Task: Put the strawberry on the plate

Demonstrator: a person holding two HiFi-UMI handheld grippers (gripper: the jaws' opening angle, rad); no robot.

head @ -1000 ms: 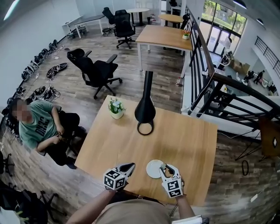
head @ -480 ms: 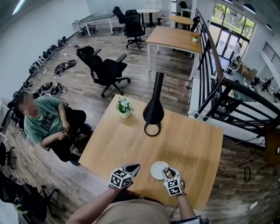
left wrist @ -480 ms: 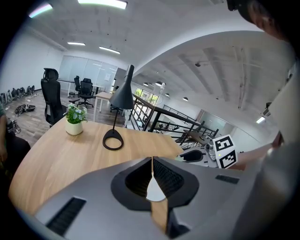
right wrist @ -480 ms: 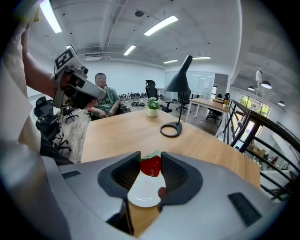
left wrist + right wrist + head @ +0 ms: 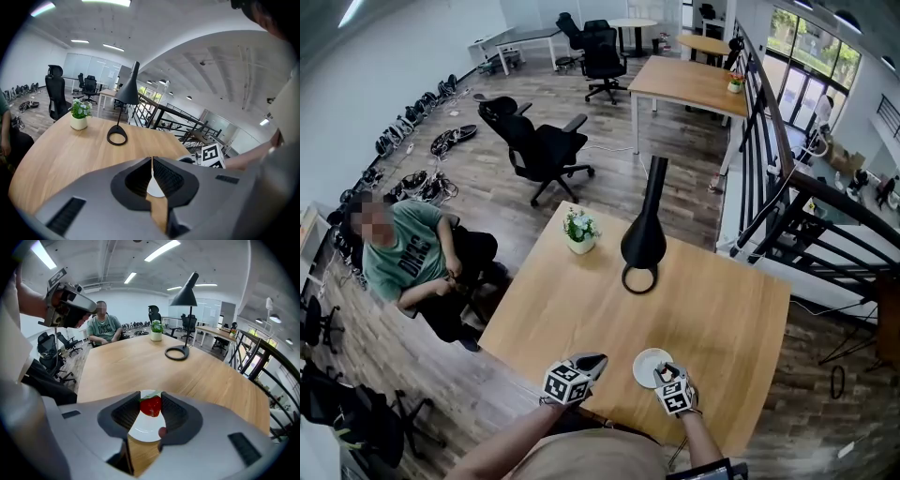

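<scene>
Right gripper (image 5: 151, 398) lowered; 2 fingers (image 5: 172, 411) pinch strawberry (image 5: 151, 407) over plate (image 5: 140, 430), contact unclear. Left gripper (image 5: 152, 164) fingers pressed together.

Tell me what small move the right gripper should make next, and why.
Probably ease the right gripper straight down a little before releasing. Its jaws are clamped on the red strawberry, which sits over the round white plate on the wooden table. Whether the fruit touches the plate yet cannot be told, so opening now might let it drop and roll.
</scene>
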